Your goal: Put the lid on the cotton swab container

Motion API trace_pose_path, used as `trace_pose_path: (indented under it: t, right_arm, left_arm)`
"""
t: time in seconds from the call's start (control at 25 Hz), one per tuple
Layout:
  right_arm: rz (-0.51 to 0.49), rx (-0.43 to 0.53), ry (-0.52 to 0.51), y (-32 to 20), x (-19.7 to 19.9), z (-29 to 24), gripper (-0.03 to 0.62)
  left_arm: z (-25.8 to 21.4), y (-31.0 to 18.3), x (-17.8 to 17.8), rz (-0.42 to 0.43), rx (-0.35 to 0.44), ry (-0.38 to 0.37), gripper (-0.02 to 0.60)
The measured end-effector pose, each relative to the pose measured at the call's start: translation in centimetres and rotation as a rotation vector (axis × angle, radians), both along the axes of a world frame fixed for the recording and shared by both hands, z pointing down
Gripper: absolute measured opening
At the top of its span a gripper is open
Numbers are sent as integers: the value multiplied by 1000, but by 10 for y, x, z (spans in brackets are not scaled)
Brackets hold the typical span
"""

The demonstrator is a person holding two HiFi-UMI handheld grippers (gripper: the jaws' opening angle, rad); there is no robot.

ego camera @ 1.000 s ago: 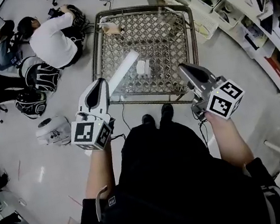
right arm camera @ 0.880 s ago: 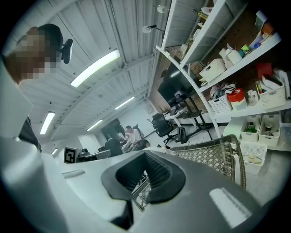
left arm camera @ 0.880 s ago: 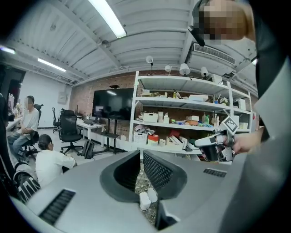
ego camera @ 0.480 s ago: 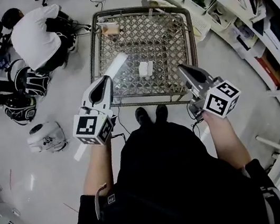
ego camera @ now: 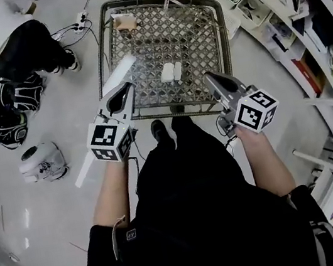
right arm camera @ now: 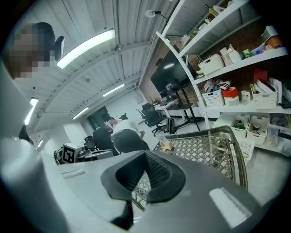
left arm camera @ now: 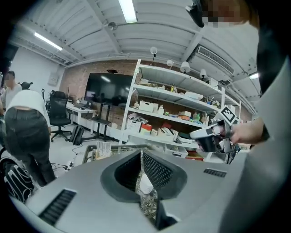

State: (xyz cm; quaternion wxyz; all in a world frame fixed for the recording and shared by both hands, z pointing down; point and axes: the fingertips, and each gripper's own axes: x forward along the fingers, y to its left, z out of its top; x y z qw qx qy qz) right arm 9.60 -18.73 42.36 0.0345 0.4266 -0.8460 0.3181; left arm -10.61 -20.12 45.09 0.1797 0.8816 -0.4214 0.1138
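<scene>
Two small white pieces, the cotton swab container (ego camera: 167, 71) and its lid (ego camera: 177, 70), lie side by side near the middle of the lattice table (ego camera: 222, 30); I cannot tell which is which. My left gripper (ego camera: 127, 86) hovers over the table's front left edge, jaws shut and empty. My right gripper (ego camera: 208, 77) hangs at the front right edge, also shut and empty. Both are short of the white pieces. In the left gripper view a white piece (left arm camera: 145, 185) shows below the closed tips (left arm camera: 141, 152). The right gripper view has its tips (right arm camera: 145, 152) over the lattice top (right arm camera: 204, 148).
A tan object (ego camera: 125, 20) sits at the table's far left corner. A long white strip (ego camera: 119, 75) runs along the table's left side. Stocked shelves (ego camera: 299, 16) stand to the right. A person (ego camera: 5, 33) and bags (ego camera: 9, 125) are on the floor at left.
The person has stepped closer to the table. Both grippers now reach its front edge, still shut. The white pieces have not moved on the table.
</scene>
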Motion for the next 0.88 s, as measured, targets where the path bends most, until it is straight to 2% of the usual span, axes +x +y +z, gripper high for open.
trace_pose_path:
  t: [0.44, 0.88]
  right_arm:
    - [-26, -86, 65, -36, -1, 74, 9]
    - [1, -234, 89, -55, 9, 164, 9]
  left_arm:
    - [66, -33, 24, 46, -109, -26, 8]
    - [149, -47, 63, 123, -243, -67, 8]
